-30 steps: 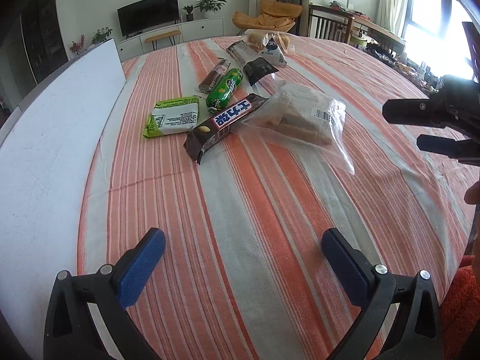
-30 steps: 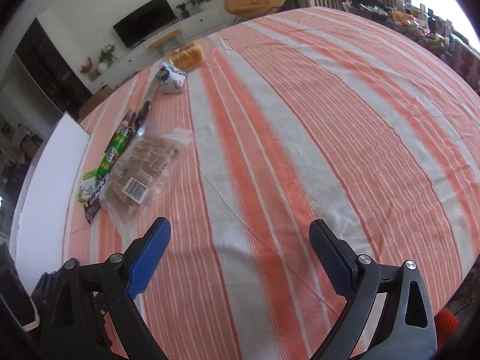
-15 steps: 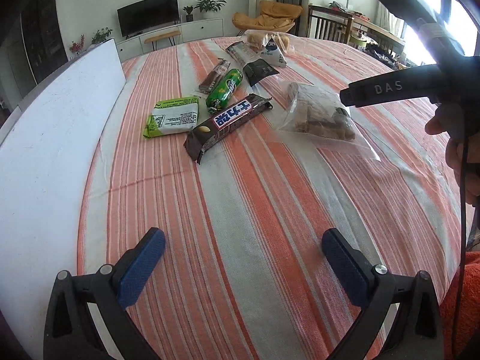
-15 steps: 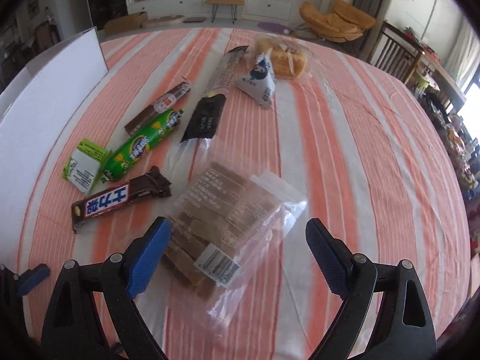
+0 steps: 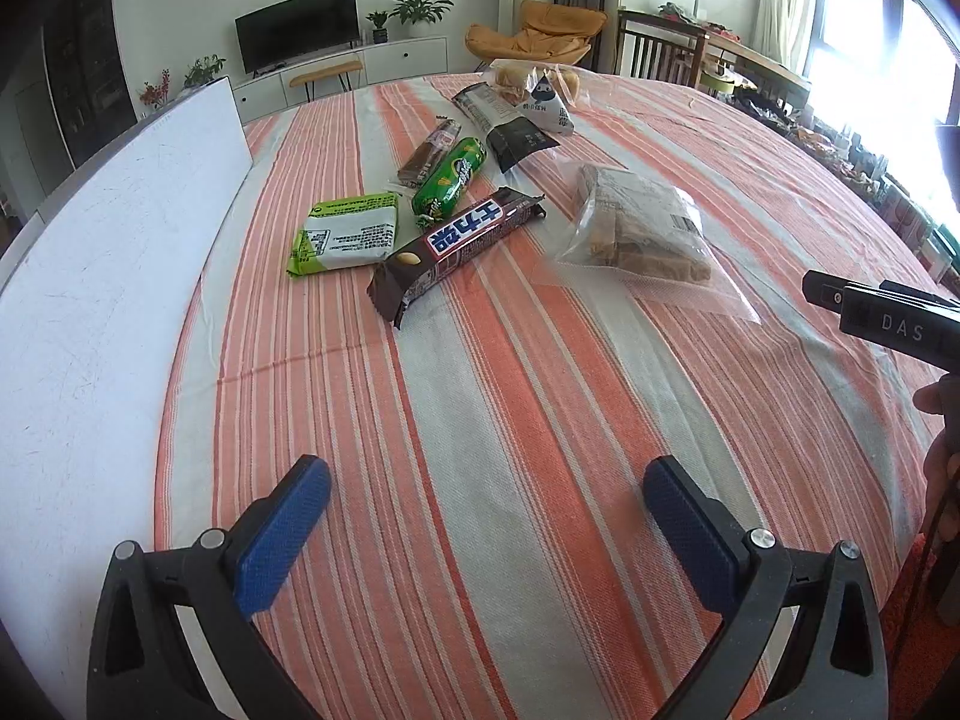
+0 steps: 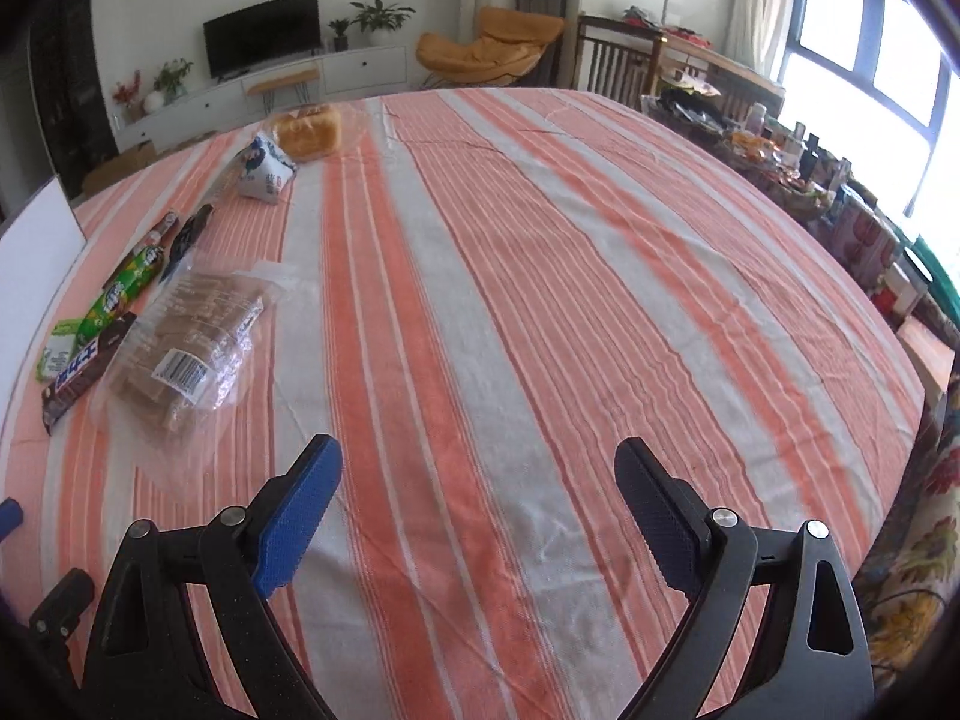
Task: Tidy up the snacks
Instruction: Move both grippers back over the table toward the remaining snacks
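Snacks lie on the striped tablecloth (image 5: 480, 420). A clear bag of brown biscuits (image 5: 642, 234) (image 6: 186, 354) lies flat. To its left rest a dark chocolate bar (image 5: 456, 252) (image 6: 78, 372), a green tube pack (image 5: 450, 180) (image 6: 120, 300) and a green-white packet (image 5: 345, 237) (image 6: 57, 348). Farther back are a black packet (image 5: 510, 126), a triangular white pack (image 5: 549, 108) (image 6: 264, 171) and a bread loaf (image 6: 309, 132). My left gripper (image 5: 486, 516) is open over bare cloth. Open too, my right gripper (image 6: 480, 504) holds nothing, right of the biscuit bag.
A white board (image 5: 108, 276) stands along the table's left side. The right tool's black body (image 5: 888, 324) and a hand (image 5: 942, 456) show at the right edge of the left wrist view. Chairs, a TV stand and a cluttered side table lie beyond the table.
The right gripper set the biscuit bag down right of the chocolate bar, then pulled back and swung right. The left gripper has not moved.
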A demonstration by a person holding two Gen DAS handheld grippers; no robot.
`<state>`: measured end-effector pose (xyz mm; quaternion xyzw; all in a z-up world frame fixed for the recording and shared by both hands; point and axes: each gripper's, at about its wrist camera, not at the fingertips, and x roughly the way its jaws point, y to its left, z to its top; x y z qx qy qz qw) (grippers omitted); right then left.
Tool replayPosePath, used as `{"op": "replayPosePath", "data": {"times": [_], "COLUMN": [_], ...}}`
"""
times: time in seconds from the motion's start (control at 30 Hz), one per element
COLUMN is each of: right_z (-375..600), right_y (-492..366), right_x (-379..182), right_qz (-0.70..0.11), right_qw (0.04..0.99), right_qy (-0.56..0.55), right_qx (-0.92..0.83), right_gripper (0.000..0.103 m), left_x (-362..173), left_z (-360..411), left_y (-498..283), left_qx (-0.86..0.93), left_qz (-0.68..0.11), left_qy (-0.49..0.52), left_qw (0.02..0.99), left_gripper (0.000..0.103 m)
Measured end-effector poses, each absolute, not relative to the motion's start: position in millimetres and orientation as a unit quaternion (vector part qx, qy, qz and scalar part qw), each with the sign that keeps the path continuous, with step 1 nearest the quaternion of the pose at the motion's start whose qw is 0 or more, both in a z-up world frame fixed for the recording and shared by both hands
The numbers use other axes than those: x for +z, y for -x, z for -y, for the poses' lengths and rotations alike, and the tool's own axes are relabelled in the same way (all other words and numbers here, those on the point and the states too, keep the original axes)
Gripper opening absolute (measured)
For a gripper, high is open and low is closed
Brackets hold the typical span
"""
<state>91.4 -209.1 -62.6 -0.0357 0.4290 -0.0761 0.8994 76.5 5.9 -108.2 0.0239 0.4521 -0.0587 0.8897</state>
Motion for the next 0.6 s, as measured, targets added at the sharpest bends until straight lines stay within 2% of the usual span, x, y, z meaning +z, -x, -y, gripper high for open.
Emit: {"op": "replayPosePath", "data": {"times": [0.13,0.33,0.6], "right_z": [203,225,222], "right_y": [-95,-98,-95], "right_x": [-65,-77,-80], "right_qz": [-0.431,-0.454,-0.451], "right_qw": [0.898,0.889,0.891], "right_qy": [0.054,-0.012,-0.011], "right_qx": [-0.072,-0.053,-0.060], "right_gripper": [0.094,0.095,0.096], "left_x": [-108,-108,-108], "left_z": [-6,-6,-6], "left_y": [-76,-76,-76], "left_qx": [-0.059,-0.059,-0.059], "left_qz": [-0.452,-0.452,-0.452], "left_qy": [-0.024,-0.024,-0.024], "left_qw": [0.890,0.890,0.890], "left_gripper": [0.103,0.103,0.103]}}
